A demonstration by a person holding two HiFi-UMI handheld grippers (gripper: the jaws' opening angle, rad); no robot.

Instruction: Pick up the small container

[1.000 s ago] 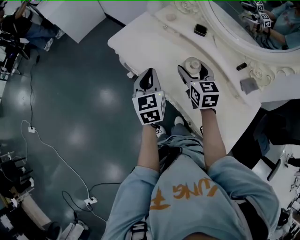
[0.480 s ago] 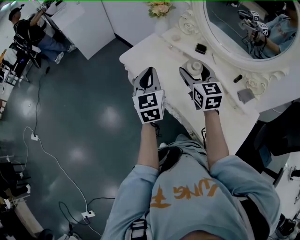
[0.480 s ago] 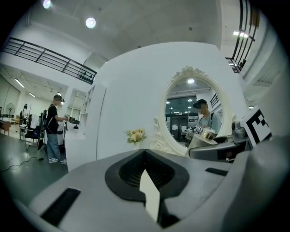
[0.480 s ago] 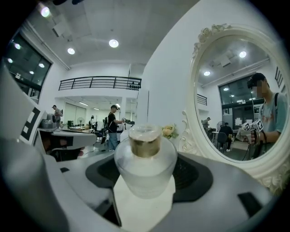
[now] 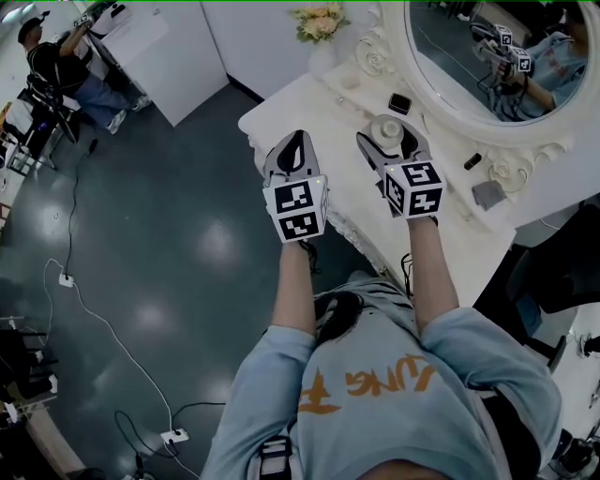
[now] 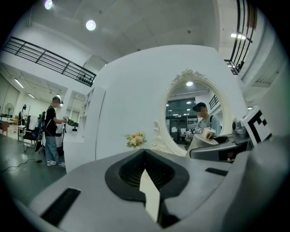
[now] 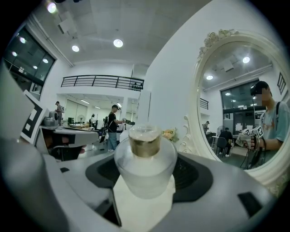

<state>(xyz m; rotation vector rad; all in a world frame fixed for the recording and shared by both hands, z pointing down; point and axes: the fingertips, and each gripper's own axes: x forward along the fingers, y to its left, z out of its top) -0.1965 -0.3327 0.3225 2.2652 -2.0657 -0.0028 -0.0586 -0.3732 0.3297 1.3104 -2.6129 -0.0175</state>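
Note:
The small container (image 7: pixel 145 165) is a frosted glass jar with a gold neck and a clear cap. It stands upright between the jaws of my right gripper (image 7: pixel 145 186), which is shut on its round body. In the head view the container (image 5: pixel 384 126) and my right gripper (image 5: pixel 389 134) hang over the white dressing table (image 5: pixel 281 108), just in front of the oval mirror (image 5: pixel 487 66). To the left of it, over the table's front edge, my left gripper (image 5: pixel 294 152) is shut and holds nothing. The left gripper view shows its jaws (image 6: pixel 146 174) nearly touching.
On the table lie a small black box (image 5: pixel 400 103), a black tube (image 5: pixel 472 160) and a grey piece (image 5: pixel 489 193). A flower bunch (image 5: pixel 319 19) stands at the table's far end. A person (image 5: pixel 56 66) works at a white cabinet (image 5: pixel 169 47) far left. Cables cross the dark floor (image 5: pixel 112 309).
The head view has swung so that more of the mirror and the far cabinet show. Both grippers keep their pose, and the right one still holds the container.

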